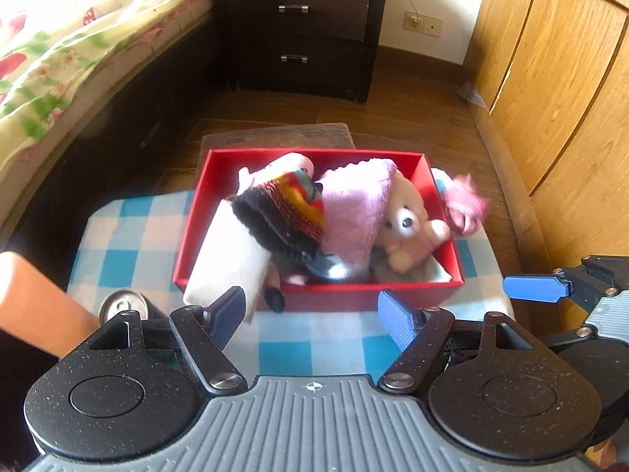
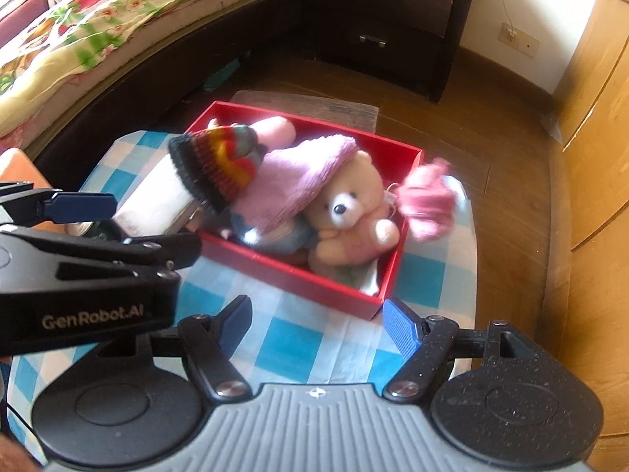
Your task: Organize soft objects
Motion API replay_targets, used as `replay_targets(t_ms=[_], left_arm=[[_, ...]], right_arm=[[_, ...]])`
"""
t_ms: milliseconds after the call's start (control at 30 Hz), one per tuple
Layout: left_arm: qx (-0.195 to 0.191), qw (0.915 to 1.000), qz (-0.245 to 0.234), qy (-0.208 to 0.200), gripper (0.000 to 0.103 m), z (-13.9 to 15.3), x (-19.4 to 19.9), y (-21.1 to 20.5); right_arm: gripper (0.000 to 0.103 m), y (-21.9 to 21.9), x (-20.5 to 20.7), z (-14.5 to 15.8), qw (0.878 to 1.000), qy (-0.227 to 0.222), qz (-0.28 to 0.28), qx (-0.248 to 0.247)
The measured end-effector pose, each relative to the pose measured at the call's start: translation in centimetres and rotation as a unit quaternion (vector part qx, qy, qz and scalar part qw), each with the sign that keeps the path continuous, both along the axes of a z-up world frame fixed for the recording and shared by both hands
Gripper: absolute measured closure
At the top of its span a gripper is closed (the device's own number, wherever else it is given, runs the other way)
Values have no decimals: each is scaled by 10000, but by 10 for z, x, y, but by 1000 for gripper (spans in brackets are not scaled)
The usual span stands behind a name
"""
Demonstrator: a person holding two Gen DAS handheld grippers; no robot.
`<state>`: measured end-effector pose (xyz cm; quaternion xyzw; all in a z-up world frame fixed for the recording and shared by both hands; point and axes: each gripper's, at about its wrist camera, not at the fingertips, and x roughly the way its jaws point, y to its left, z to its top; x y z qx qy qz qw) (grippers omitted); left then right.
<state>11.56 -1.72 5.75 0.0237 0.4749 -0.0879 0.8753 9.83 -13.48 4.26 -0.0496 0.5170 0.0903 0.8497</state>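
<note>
A red box [image 1: 314,289] stands on a blue-and-white checked cloth [image 1: 129,232]. Inside lie a striped knit hat [image 1: 291,208] with a black brim, a pink fleece cloth [image 1: 354,204] and a cream teddy bear [image 1: 407,222]. A white plush piece [image 1: 232,263] leans over the box's left wall. A pink fuzzy item [image 1: 468,206] lies just outside the right wall. My left gripper [image 1: 314,314] hovers open in front of the box with nothing between its fingers. My right gripper [image 2: 318,328] is open and empty too, near the box's front right corner [image 2: 377,306].
A metal can [image 1: 122,306] stands on the cloth at the left, next to an orange object [image 1: 35,303]. A wooden stool [image 1: 283,137] sits behind the box. A bed [image 1: 59,51] runs along the left, a dark nightstand [image 1: 302,27] at the back, and a wooden wardrobe [image 1: 558,78] on the right.
</note>
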Motion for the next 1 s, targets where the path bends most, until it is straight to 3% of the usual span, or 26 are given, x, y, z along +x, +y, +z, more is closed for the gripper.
replay_targets(t_ms=[233, 667, 1000], left_arm=[[18, 9999, 47, -149, 29, -1, -34, 7], [-247, 9995, 137, -152, 28, -29, -95, 24], [-366, 9987, 197, -302, 27, -59, -123, 30]], right_arm=[[51, -2, -34, 1, 9997, -141, -49, 189], [51, 6, -100, -15, 9988, -282, 5, 412], [46, -7, -132, -59, 9950, -114, -221, 971]])
